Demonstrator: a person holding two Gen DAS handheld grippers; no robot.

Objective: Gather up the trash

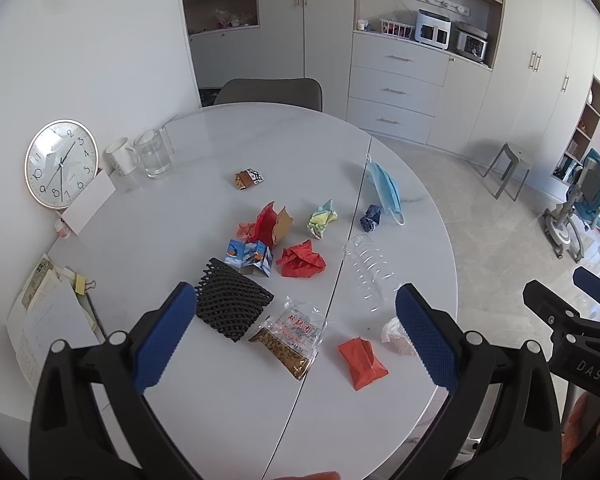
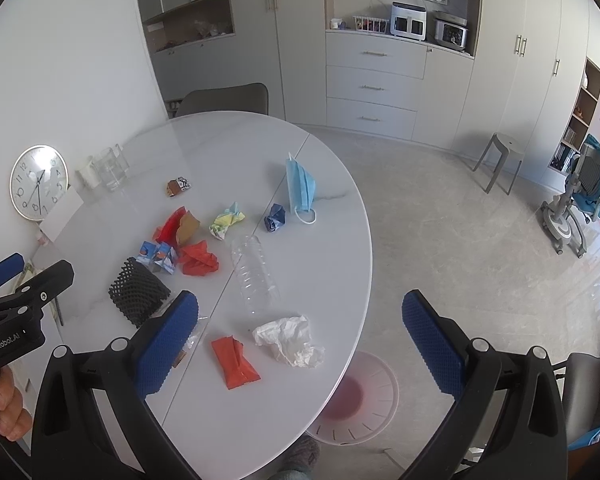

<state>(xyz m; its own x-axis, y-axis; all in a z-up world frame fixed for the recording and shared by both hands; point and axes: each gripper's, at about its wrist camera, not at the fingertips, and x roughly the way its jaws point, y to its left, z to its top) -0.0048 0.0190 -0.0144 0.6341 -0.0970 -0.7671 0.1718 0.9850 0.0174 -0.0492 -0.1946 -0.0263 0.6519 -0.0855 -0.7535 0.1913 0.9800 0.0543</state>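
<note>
Your left gripper (image 1: 296,320) hangs above the near part of the white table (image 1: 204,152) with its blue pads spread wide and nothing between them. Below that gap lie the black foam net (image 1: 232,304) and the clear snack packet (image 1: 292,336), the two touching at one edge. Your right gripper (image 2: 300,328) is likewise spread wide and empty, poised over the table's near right edge. Under it you have the red wrapper (image 2: 234,360) and, just beside it, the crumpled white tissue (image 2: 288,338). Beyond these the clear plastic bottle (image 2: 254,270) lies on its side. Farther out the trash is scattered mid-table: the crumpled red paper (image 1: 302,260), the blue carton (image 1: 250,257), a torn red and brown packet (image 1: 270,224), a yellow-green wad (image 1: 321,218), a dark blue wad (image 1: 370,216) and a blue face mask (image 1: 384,188) near the right rim. On the floor, partly under the table's edge, stands the pink bin (image 2: 356,396). A clock (image 1: 61,164) leans at the wall beside a mug (image 1: 120,156) and a glass jug (image 1: 154,154)
</note>
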